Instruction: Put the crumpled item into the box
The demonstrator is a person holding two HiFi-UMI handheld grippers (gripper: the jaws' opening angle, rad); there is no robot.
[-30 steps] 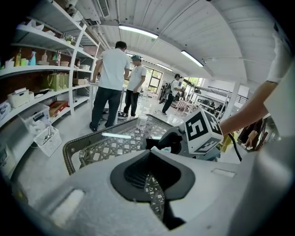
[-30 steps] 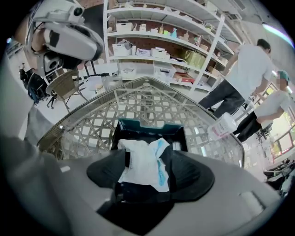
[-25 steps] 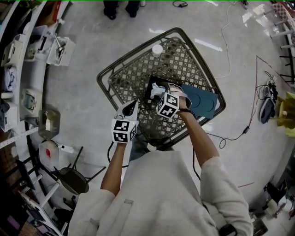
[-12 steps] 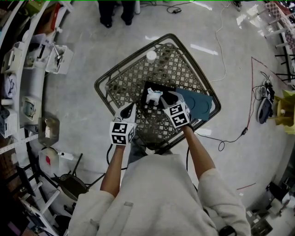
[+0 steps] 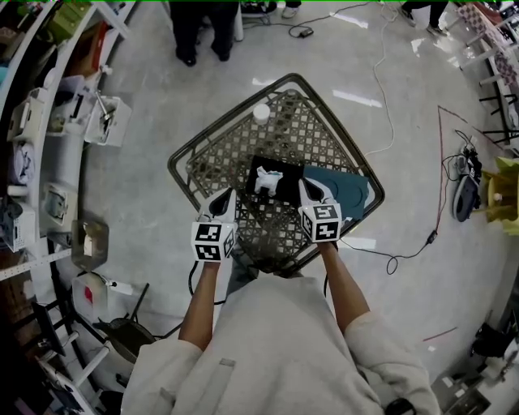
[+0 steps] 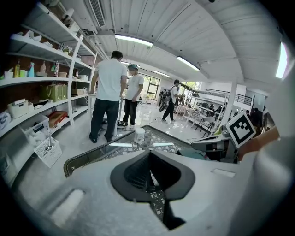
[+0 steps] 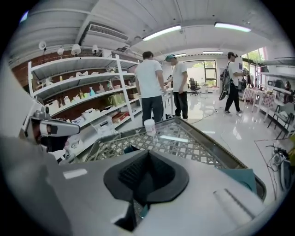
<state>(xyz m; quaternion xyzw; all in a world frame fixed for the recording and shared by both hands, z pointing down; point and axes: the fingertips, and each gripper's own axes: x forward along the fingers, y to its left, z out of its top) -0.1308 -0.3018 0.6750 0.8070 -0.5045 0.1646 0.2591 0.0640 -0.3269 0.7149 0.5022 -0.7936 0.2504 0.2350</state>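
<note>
The white crumpled item (image 5: 268, 180) lies inside the open black box (image 5: 280, 167) on the lattice-topped table (image 5: 227, 154). Beside the box lies its teal lid (image 5: 347, 191). My right gripper (image 5: 309, 189) hovers at the box's near right corner, apart from the item. Its jaws have just been closing and now stand shut with nothing between them, as the right gripper view (image 7: 143, 177) also shows. My left gripper (image 5: 226, 196) hangs over the table to the left of the box, its jaws (image 6: 150, 173) together and empty.
A white cup (image 5: 261, 112) stands at the table's far corner. Two people (image 5: 207, 24) stand just beyond the table. Shelving (image 5: 49, 162) with bins lines the left side. Cables (image 5: 389, 89) trail over the floor on the right.
The right gripper has pulled back from over the box toward me and rolled upright, leaving the white item in the box. The left gripper has barely moved.
</note>
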